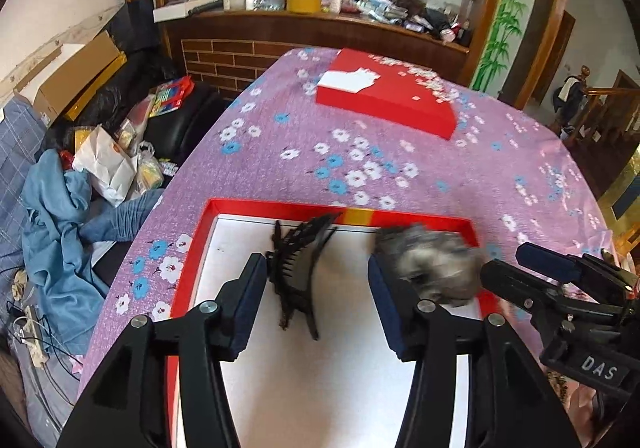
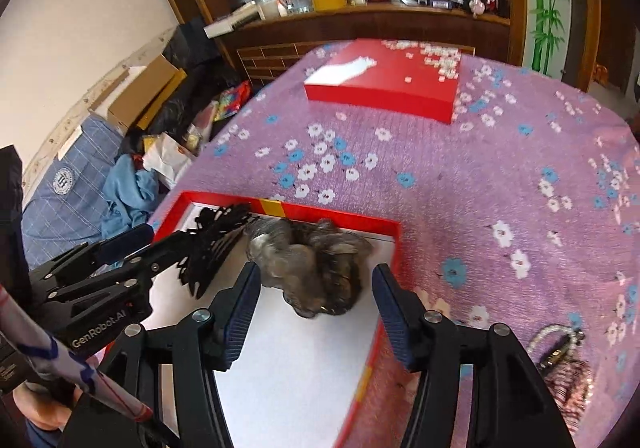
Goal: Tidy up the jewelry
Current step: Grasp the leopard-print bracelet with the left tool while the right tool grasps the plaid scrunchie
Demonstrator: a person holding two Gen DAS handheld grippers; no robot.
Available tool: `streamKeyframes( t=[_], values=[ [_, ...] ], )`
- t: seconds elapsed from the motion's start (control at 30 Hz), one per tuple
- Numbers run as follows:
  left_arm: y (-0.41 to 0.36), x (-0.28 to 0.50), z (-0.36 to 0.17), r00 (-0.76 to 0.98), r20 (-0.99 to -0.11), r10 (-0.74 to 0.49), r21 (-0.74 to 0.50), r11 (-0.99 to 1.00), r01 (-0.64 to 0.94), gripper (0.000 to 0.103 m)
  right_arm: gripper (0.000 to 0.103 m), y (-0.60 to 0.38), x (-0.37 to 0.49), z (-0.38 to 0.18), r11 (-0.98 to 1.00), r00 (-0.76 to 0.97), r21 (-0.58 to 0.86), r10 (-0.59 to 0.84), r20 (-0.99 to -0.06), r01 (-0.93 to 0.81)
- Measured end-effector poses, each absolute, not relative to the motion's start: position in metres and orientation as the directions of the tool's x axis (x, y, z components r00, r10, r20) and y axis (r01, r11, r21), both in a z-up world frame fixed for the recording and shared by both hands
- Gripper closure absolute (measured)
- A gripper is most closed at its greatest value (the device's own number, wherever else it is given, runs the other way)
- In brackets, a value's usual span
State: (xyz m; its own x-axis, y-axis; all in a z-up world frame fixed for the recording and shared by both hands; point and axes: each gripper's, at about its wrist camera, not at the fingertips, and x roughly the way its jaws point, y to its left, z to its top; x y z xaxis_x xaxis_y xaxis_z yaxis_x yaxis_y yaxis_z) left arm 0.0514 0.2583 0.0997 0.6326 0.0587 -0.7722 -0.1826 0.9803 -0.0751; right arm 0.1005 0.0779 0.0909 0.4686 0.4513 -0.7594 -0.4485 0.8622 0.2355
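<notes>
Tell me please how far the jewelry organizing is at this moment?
Done: the black hair comb and the grey furry scrunchie lie inside the red box. In hand: nothing; the left gripper and right gripper are both open above them. Left: a pearl piece lies on the cloth outside the box, and the red lid is off.

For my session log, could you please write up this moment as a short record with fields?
surface: purple floral tablecloth
container: open red box with white lining, near edge
in box, left: black toothed hair comb clip
in box, right: grey furry scrunchie, blurred
lid: flat red lid, far side, off the box
outside box: white bead string on the cloth
left claw: open, over the clip
right claw: open, empty, over the scrunchie
</notes>
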Motion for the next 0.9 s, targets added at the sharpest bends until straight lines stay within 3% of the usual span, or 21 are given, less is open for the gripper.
streamKeyframes(
  t=[0.17, 0.37, 0.63, 0.9],
  values=[
    [0.23, 0.034, 0.111, 0.652, -0.757, 0.034, -0.078, 0.987, -0.142, 0.05, 0.038, 0.041, 0.069, 0.106, 0.843, 0.486, 0.254, 0.492, -0.722, -0.475],
    [0.174, 0.014, 0.11, 0.654, -0.756, -0.03, -0.073, 0.997, -0.039, 0.046, 0.038, -0.051, 0.035, 0.115, 0.862, 0.539, 0.325, 0.499, -0.679, -0.389],
    [0.081, -0.003, 0.083, 0.577, -0.806, -0.133, -0.06, 0.988, 0.144, 0.046, 0.038, -0.122, 0.02, 0.094, 0.918, 0.488, 0.221, 0.366, -0.793, -0.329],
    [0.032, -0.016, 0.048, 0.485, -0.858, -0.167, -0.069, 0.974, 0.215, 0.046, 0.038, -0.122, 0.043, 0.053, 0.919, 0.42, 0.279, 0.378, -0.825, -0.28]
  ],
)
